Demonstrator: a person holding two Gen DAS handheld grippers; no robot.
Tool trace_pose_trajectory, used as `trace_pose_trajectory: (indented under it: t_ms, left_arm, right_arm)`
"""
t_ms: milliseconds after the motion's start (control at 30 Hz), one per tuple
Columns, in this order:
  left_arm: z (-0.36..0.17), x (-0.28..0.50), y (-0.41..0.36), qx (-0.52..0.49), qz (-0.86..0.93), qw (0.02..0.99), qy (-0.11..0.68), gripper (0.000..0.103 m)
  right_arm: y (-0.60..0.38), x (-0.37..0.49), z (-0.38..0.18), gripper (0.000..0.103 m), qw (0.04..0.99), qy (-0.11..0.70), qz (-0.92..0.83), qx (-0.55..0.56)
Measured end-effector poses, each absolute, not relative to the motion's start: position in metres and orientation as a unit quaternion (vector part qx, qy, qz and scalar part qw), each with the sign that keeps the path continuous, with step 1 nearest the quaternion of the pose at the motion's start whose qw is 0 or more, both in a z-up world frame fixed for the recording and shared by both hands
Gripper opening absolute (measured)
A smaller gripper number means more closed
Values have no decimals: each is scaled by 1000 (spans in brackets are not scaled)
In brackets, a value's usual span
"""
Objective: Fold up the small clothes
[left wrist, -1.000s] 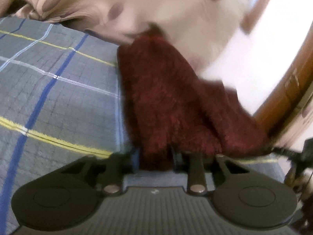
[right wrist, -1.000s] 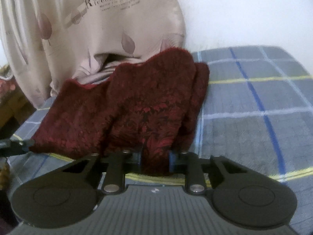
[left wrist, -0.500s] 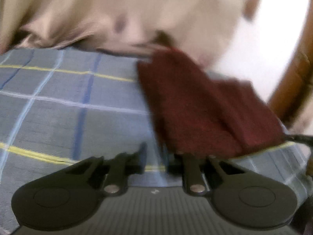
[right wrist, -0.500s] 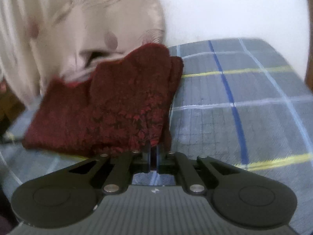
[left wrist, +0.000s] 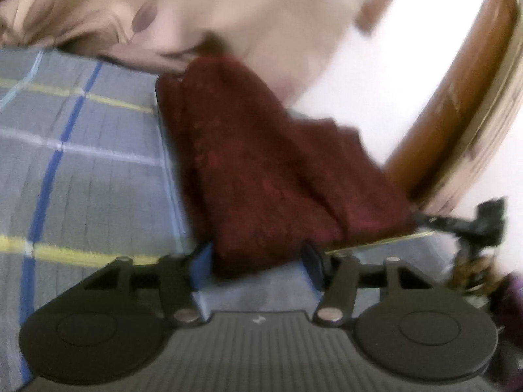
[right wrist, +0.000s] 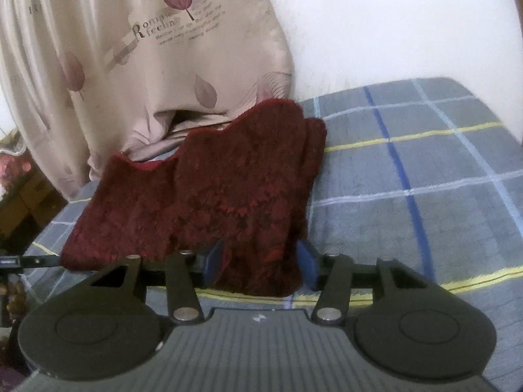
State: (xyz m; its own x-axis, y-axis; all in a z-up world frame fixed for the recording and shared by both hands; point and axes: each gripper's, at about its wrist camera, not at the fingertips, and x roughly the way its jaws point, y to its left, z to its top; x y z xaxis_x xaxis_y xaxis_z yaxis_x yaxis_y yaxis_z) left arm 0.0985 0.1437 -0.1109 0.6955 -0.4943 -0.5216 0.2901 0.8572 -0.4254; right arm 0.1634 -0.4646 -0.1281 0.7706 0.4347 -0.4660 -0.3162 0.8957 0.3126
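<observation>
Both grippers have reopened since 0.5 s ago. The left gripper [left wrist: 256,259] and the right gripper [right wrist: 260,266] now stand spread, each around a near edge of the dark red cloth [right wrist: 209,196] lying folded on the checked blanket [right wrist: 408,202] by the curtain [right wrist: 147,58].

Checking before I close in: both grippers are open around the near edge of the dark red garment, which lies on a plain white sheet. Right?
Not quite: the dark red garment lies on a grey plaid blanket, as the right wrist view shows. The rest holds: left gripper and right gripper are both open around its near edge.
</observation>
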Motion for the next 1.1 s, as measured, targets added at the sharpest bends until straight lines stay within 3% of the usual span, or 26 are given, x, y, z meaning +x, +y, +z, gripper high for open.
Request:
trace_pose_trajectory:
  t_ms: [33,100,200,300,333,467,600,700,800,900,967,1100]
  left_arm:
    - [-111,103,141,-147,-209,909,328,19]
    - [-108,105,138,-136,-209,909,334,14]
    - [-99,101,133,-71,-210,910,350,12]
    - [-89,101,146,-16,-193,910,366,10]
    - [-84,100,152,-6,-190,911,366,4]
    - [-77,96,176,-5,-157,916,370,0]
    - [-73,82,187,-87,-180,926,322,1]
    - [-81,87,182,-149,-202,916,314,11]
    - [-88,100,171,-135,-204,917,314,29]
    - [-100,121,176,-213,-220,899,314,68]
    - [-103,132,177,-253,-233,890,300,68]
    - [-101,167,180,-268,-237,889,287,68]
  right_arm:
    - [-463,165,-131,53,934,273,202,109]
    - [-458,168,-135,53,934,275,201,107]
    - [-451,177,-143,30,932,298,180,105]
    - [-443,173,-134,13,936,296,173,83]
    - [-443,171,-128,11,937,294,172,75]
    - [-458,163,-112,8,937,304,161,65]
    - [-458,168,-122,8,930,326,156,63]
    - [-460,166,-130,9,928,316,173,99]
    - [-475,161,-135,35,931,295,156,149]
    - [-481,153,-131,39,937,260,152,175]
    - [-474,141,-122,41,946,224,163,167]
    - [-449,130,-110,70,958,175,189,130]
